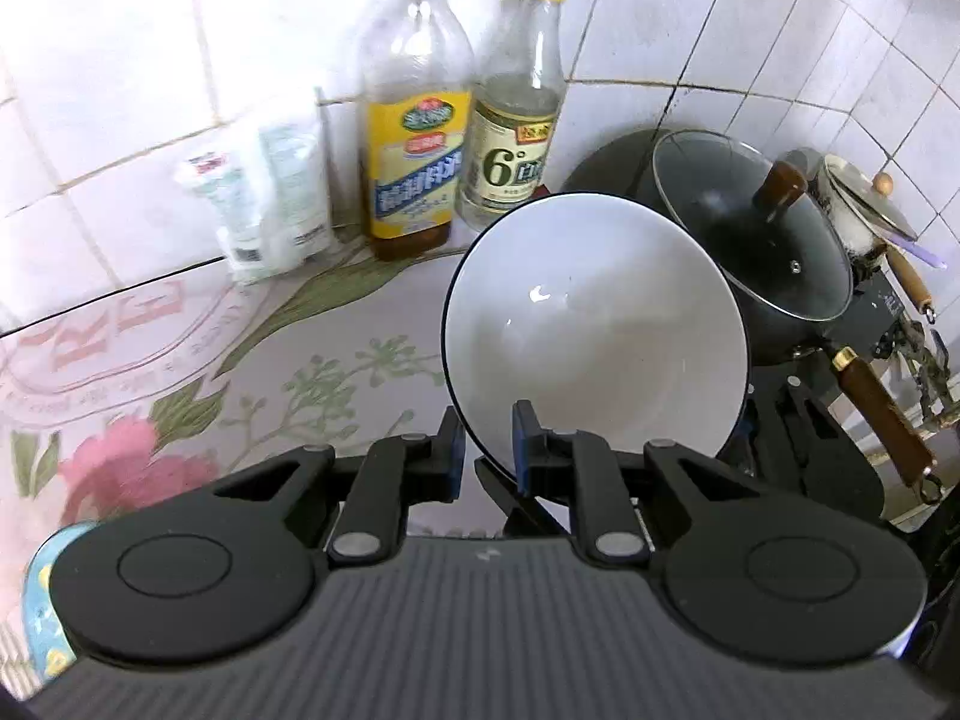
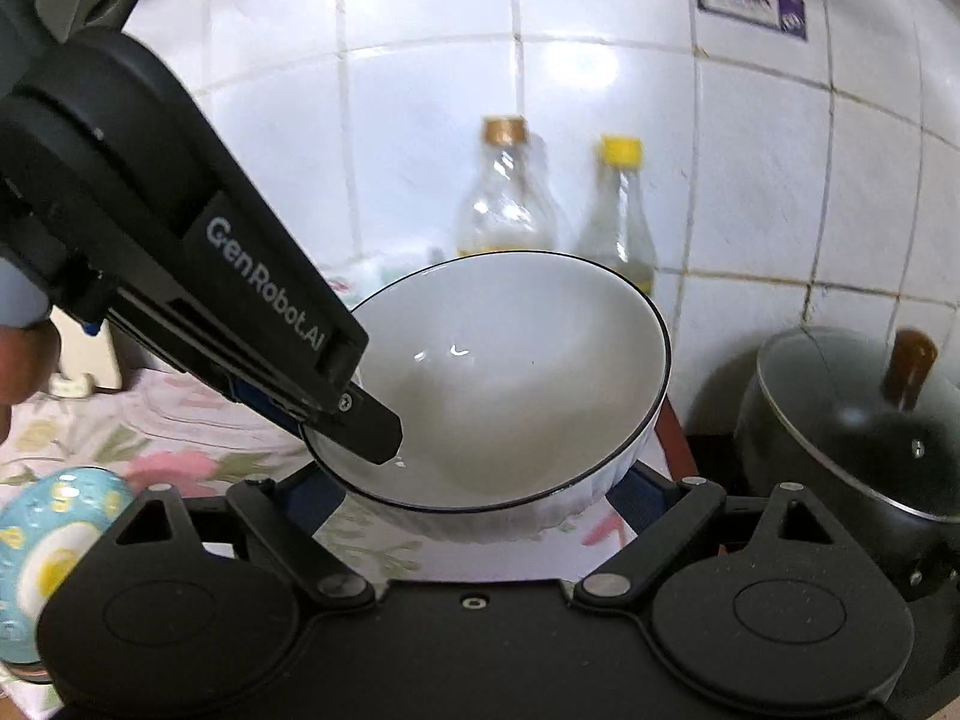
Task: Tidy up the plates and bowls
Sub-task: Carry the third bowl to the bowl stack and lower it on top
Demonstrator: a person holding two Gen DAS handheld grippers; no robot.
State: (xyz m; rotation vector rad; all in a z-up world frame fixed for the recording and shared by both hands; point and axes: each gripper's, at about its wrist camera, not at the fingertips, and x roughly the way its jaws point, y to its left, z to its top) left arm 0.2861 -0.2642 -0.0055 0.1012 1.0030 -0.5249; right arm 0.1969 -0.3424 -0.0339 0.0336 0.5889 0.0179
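Both grippers meet at one white bowl: the left gripper pinches its near rim, tilting it, while the right gripper spreads wide beneath its underside. Beyond the jaws stand two bottles; right, a lidded pot.

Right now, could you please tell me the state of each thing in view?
white bowl: lifted, tilted, empty
left gripper: shut on the bowl's rim
right gripper: open, under the bowl
pot: glass lid on
oil bottle: capped, upright
vinegar bottle: capped, upright
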